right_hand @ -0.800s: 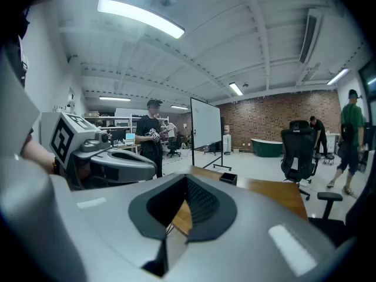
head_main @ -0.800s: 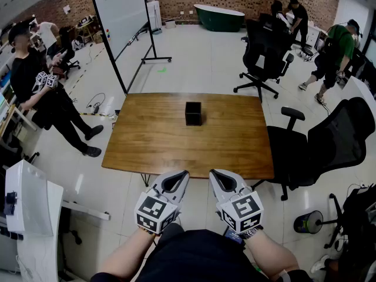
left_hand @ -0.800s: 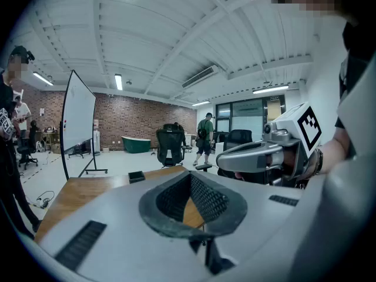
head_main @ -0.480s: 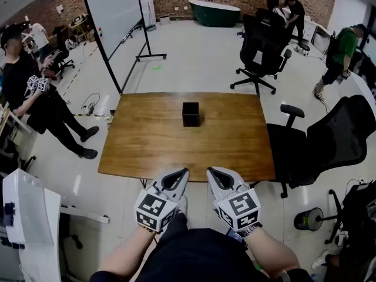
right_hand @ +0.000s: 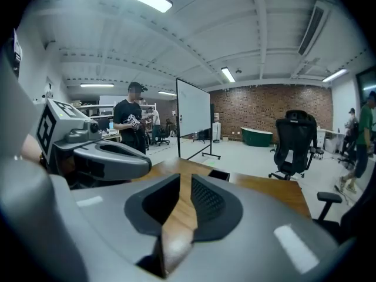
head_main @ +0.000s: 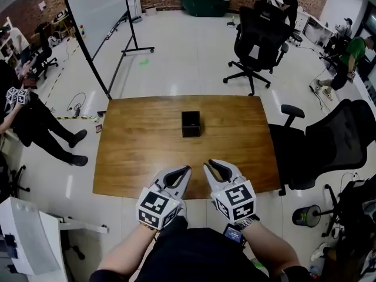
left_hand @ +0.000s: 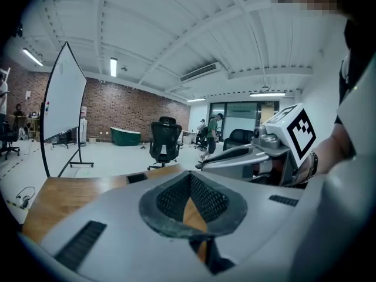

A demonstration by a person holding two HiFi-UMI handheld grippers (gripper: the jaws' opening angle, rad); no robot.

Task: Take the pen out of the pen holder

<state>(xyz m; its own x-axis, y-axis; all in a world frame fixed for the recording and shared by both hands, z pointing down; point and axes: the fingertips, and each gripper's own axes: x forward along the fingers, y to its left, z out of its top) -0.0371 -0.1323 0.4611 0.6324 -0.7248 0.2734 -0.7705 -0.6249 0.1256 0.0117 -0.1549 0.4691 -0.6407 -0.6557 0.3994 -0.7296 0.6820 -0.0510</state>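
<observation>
A black square pen holder (head_main: 190, 124) stands near the middle of the wooden table (head_main: 135, 151); I cannot make out a pen in it. Both grippers hover side by side over the table's near edge, well short of the holder. My left gripper (head_main: 187, 169) has its tips together and holds nothing. My right gripper (head_main: 206, 165) keeps a narrow gap with nothing in it. The left gripper view shows the left gripper (left_hand: 189, 178) with the holder (left_hand: 137, 178) far ahead. In the right gripper view, table wood shows between the right gripper's (right_hand: 185, 178) jaws, and the holder (right_hand: 218, 174) is beyond.
Black office chairs stand at the table's right side (head_main: 332, 143) and beyond its far edge (head_main: 258, 37). A whiteboard on a stand (head_main: 94, 10) is at the far left. A person (head_main: 26, 113) stands left of the table. A white unit (head_main: 26, 239) is at my lower left.
The table has come nearer. Both grippers have moved forward from short of the table to over its near edge. Their jaws look unchanged.
</observation>
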